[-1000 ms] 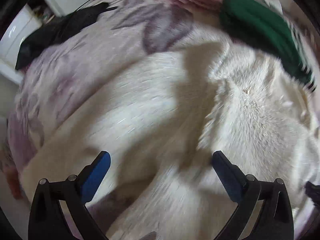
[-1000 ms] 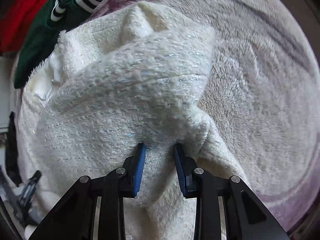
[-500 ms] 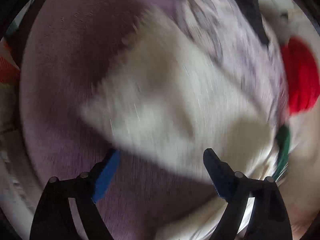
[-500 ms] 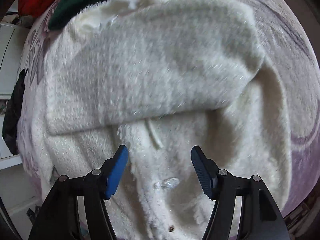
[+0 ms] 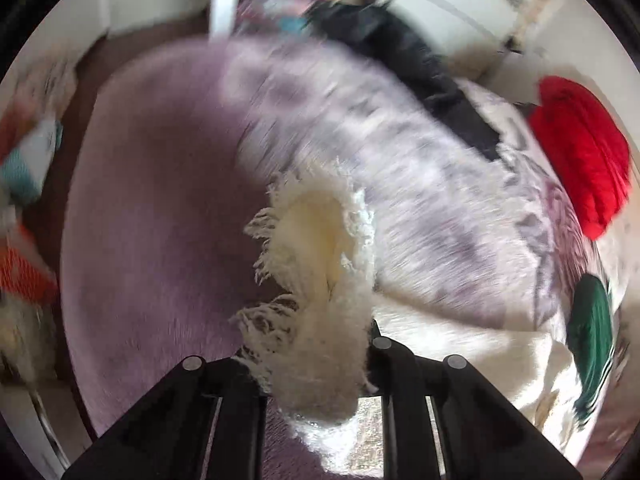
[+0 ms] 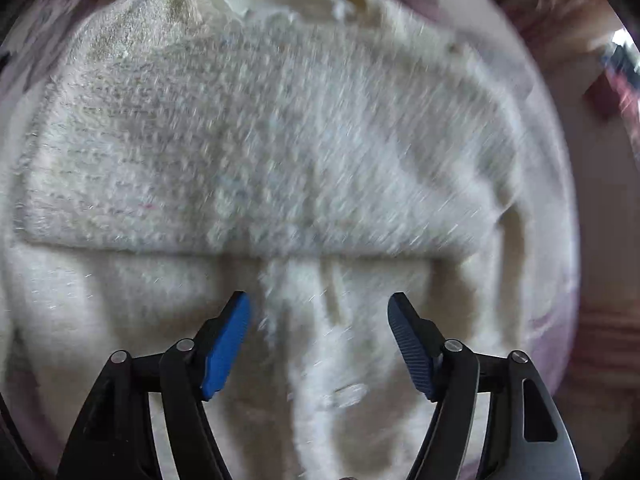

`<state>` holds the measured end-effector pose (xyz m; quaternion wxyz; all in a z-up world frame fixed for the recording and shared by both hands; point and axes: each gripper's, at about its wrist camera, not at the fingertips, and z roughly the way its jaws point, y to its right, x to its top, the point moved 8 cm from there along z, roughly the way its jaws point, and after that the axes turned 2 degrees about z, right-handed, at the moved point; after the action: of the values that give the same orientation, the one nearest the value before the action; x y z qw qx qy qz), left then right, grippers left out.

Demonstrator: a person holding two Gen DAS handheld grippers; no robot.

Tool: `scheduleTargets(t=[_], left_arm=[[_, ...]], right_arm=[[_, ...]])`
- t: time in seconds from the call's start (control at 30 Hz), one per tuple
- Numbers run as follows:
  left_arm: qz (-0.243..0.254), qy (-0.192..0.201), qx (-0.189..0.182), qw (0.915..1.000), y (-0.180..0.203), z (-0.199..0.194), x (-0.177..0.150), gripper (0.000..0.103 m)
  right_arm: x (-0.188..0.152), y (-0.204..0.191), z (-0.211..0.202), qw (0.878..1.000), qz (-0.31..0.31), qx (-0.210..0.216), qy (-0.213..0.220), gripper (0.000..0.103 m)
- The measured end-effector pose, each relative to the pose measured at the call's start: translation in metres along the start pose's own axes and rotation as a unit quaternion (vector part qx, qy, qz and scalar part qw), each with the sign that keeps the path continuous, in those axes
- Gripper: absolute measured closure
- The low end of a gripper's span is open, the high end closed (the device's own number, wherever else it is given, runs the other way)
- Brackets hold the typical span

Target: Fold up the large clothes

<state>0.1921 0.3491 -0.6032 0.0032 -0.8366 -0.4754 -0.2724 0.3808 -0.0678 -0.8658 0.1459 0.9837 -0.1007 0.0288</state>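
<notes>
Left wrist view: left tool [image 5: 320,344] pinches the fluffy cream knitted garment's [image 5: 320,280] fringed cuff; right tool [image 6: 320,336] hovers spread above it.

Left hand-held gripper [image 5: 316,360] clamped; right hand-held gripper [image 6: 319,320] spread wide.

Four garments lie on one purple blanket [image 5: 160,208]: one cream sweater [image 6: 280,140], one black [image 5: 420,60], one red [image 5: 580,152], one green [image 5: 592,336]. Two grippers.

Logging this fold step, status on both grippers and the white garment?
Left gripper shut on cream sleeve cuff. Right gripper open over the cream sweater, one sleeve folded across. Nothing in the way.
</notes>
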Motion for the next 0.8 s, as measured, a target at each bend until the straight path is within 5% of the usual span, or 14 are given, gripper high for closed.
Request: scheduleTargets(t=[0.13, 0.3, 0.37, 0.57, 0.8], left_arm=[[0.107, 0.057, -0.006, 0.9926, 0.059, -0.044, 0.027, 0.092], [0.219, 0.072, -0.055, 0.9716, 0.161, -0.082, 0.018, 0.092], [0.254, 0.069, -0.080, 0.9615, 0.201, -0.094, 0.002, 0.092], [0.359, 0.013, -0.178, 0.9162, 0.356, -0.124, -0.112, 0.093], [0.444, -0.094, -0.242, 0.8577, 0.483, -0.120, -0.280, 0.093]], right_arm=[[0.020, -0.024, -0.014, 0.997, -0.036, -0.043, 0.061, 0.014], [0.027, -0.033, -0.022, 0.995, -0.053, -0.013, 0.080, 0.014], [0.029, -0.003, -0.033, 0.996, -0.039, 0.010, 0.075, 0.014], [0.016, 0.112, -0.035, 0.996, 0.039, 0.080, 0.024, 0.014], [-0.005, 0.255, -0.006, 0.990, 0.118, 0.070, -0.014, 0.014]])
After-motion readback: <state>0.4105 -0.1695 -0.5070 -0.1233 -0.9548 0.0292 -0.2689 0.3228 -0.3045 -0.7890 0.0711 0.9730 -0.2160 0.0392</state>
